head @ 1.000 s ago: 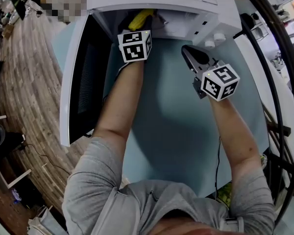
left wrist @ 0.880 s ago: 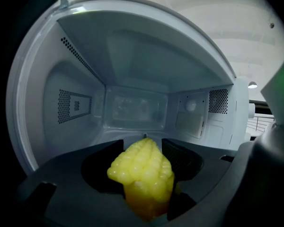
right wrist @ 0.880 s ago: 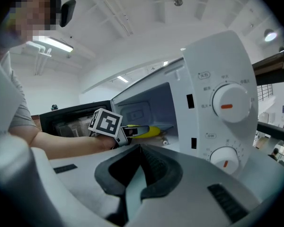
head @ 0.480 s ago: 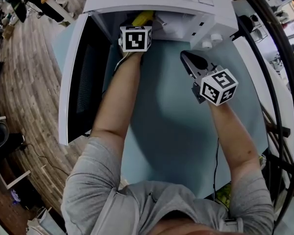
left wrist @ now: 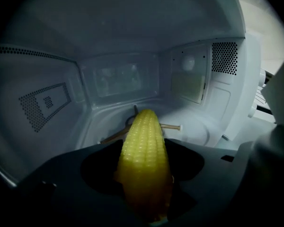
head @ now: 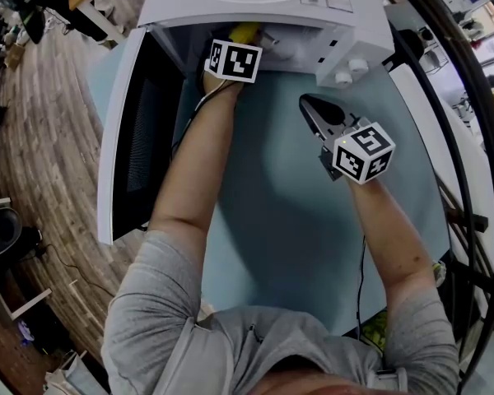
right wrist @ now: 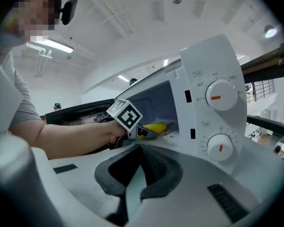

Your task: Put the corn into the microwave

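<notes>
Now your left claw (left wrist: 144,148) is inside the open microwave (left wrist: 47,103), clamped on the near end of the corn (left wrist: 143,167). The cob's long axis runs straight out from the jaws, tip aimed at the back wall, above the middle of the oven floor. Your right claw (right wrist: 140,150) is closed and empty, outside over the tabletop (head: 296,220) by the dials (right wrist: 221,96), so the set-down looks like the left's job.
</notes>
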Demonstrator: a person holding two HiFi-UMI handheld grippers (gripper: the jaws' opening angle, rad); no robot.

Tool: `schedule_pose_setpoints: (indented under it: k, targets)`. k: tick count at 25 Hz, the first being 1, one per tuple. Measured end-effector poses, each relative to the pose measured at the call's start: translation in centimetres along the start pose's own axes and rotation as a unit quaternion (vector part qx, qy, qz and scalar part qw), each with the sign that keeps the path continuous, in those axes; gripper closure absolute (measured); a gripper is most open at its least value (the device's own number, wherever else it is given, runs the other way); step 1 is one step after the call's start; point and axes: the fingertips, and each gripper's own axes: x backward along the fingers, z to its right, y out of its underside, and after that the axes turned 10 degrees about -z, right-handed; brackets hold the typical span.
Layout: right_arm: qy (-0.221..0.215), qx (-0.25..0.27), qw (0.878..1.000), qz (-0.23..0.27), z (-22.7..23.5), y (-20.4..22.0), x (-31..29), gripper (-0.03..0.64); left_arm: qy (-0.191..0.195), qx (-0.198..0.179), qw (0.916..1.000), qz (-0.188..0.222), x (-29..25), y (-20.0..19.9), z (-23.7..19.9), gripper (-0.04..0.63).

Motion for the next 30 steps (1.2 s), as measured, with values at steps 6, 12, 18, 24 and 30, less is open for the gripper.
schedule_pose_setpoints:
  k: [6, 12, 18, 24, 30]
  targets:
    - [0.000, -0.001, 1.000, -0.002, -0.2, 0.2, 0.3, 0.598, -0.002, 0.022, 0.9984, 0.052, 0.9, -0.5, -0.2, 0.284]
    - [0.000, 0.002, 1.000, -0.006, -0.5, 0.3, 0.5, 0.598, -0.009, 0.028, 0.9962, 0.082, 1.6, -0.2, -1.2, 0.262]
    - [0.001, 0.005, 1.000, -0.003, -1.2, -0.2, 1.0, 0.597, -0.001, 0.035, 0.9927, 0.115, 3.8, -0.2, -0.2, 0.259]
    - [0.011, 0.008, 1.000, -0.004, -2.1, -1.0, 2.6, 0.597, -0.021, 0.044, 0.9826, 0.179, 8.0, 0.3, 1.2, 0.261]
    - [0.030, 0.003, 1.000, -0.004, -2.9, -1.4, 5.3, 0.598, -0.030, 0.037, 0.9772, 0.207, 12.2, 1.5, 2.7, 0.261]
